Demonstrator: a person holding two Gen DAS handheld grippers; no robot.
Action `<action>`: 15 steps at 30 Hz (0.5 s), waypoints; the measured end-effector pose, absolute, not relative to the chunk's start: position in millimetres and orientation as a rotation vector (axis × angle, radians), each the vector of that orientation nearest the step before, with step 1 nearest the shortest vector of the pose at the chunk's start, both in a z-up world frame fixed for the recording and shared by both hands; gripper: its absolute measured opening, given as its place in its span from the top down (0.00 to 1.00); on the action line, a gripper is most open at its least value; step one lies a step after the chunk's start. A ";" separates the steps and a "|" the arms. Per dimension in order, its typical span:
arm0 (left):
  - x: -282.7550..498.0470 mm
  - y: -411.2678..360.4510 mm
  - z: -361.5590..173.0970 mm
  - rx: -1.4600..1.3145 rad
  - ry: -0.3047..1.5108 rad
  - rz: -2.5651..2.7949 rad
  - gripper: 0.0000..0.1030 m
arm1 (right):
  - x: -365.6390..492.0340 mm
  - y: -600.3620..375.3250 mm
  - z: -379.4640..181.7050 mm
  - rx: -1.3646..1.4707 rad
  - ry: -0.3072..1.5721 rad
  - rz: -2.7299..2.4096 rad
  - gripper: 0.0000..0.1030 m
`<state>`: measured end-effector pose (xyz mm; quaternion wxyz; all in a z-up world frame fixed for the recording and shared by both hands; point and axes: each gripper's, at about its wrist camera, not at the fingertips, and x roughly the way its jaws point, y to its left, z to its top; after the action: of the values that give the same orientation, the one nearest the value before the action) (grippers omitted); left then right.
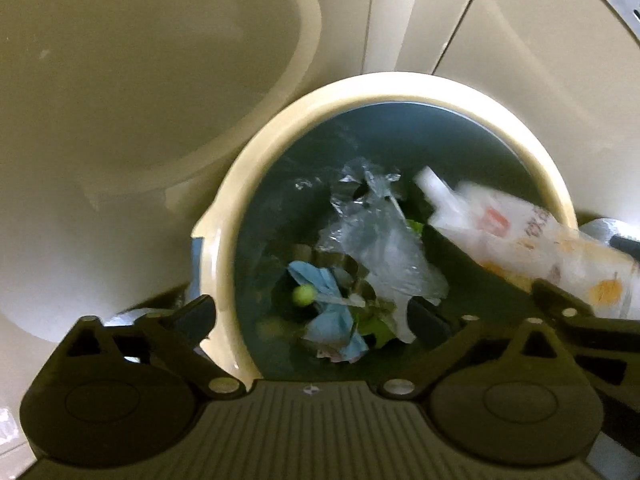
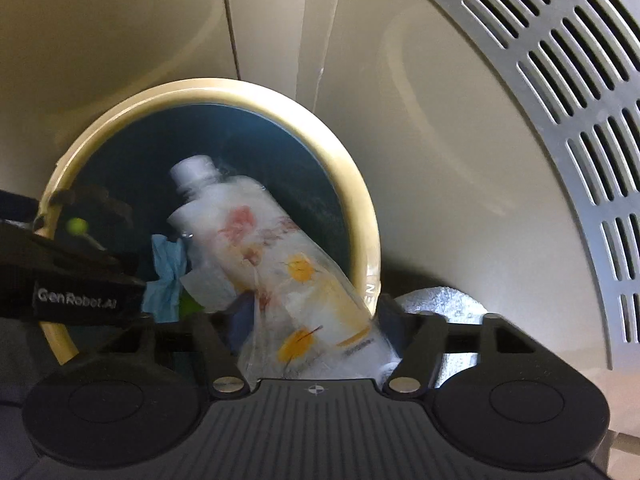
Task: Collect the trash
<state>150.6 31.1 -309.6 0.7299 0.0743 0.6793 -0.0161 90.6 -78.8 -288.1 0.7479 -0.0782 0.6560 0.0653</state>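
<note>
A round bin with a cream rim (image 1: 240, 184) and a dark liner stands below me; it also shows in the right wrist view (image 2: 360, 204). Inside lie clear plastic film (image 1: 384, 240), blue paper (image 1: 328, 304) and a small green ball (image 1: 303, 294). A plastic bottle with an orange and red label (image 2: 276, 264) points neck-first into the bin, blurred, between the fingers of my right gripper (image 2: 308, 320), whose jaws stand apart; the bottle also shows in the left wrist view (image 1: 520, 240). My left gripper (image 1: 312, 316) is open and empty, its fingers straddling the bin's near rim.
Pale cabinet doors (image 1: 400, 12) stand behind the bin. A large cream tub (image 1: 120, 80) stands at the left. A perforated metal panel (image 2: 560, 120) curves along the right. My left gripper's black body (image 2: 72, 292) crosses the right wrist view's left edge.
</note>
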 end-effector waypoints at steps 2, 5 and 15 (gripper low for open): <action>152.4 33.9 -307.5 0.149 1.514 -0.041 0.01 | 91.1 -81.0 -285.8 -0.169 1.423 0.145 0.15; 152.4 41.8 -300.9 0.075 1.543 -0.053 0.00 | 91.7 -87.1 -279.1 -0.126 1.419 0.143 0.10; 132.2 38.8 -258.3 0.112 1.479 -0.112 0.00 | 79.3 -101.2 -233.2 -0.111 1.345 0.135 0.10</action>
<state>132.2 38.8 -258.3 0.7358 0.0508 0.6734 -0.0510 79.3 -101.2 -233.2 0.7788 -0.0514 0.6221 0.0623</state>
